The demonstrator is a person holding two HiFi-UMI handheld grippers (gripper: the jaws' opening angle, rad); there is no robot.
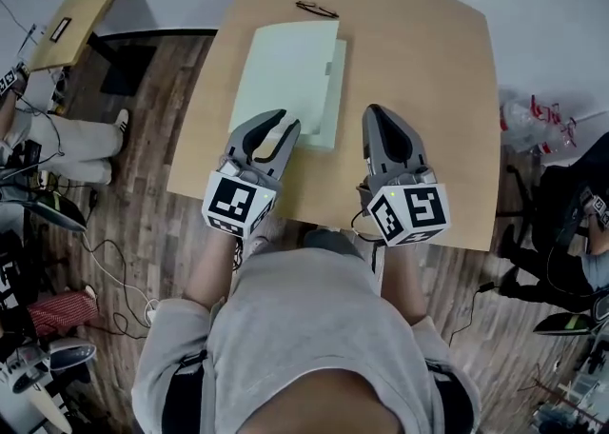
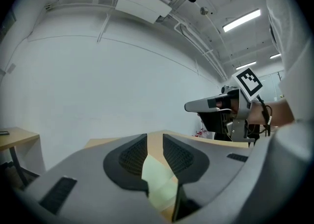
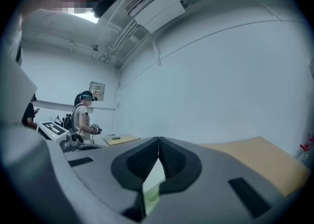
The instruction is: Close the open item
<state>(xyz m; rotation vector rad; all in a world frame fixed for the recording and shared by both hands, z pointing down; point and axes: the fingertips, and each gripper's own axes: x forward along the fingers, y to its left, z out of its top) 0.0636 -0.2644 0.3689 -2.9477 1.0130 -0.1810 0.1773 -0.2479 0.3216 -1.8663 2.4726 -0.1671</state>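
L tool open a little, R tool closed & empty, both at the near end of a pale green box.

L tool [image 1: 284, 126]: jaws apart w/ a narrow gap, nothing gripped; in the left gripper view the box [image 1: 295, 70] shows low down through that gap. From the head view its tips overlap the box's near-left corner; can't tell if they touch. R tool [image 1: 376, 113]: jaws pressed together at the tips, holding nothing, just right of the box's near-right corner, over bare wood. The box lies flat at approx. the middle of the tabletop [image 1: 428, 61], long side running away from the person, w/ a stepped edge along its right side. Glasses [image 1: 316, 9] lie just beyond its far end.
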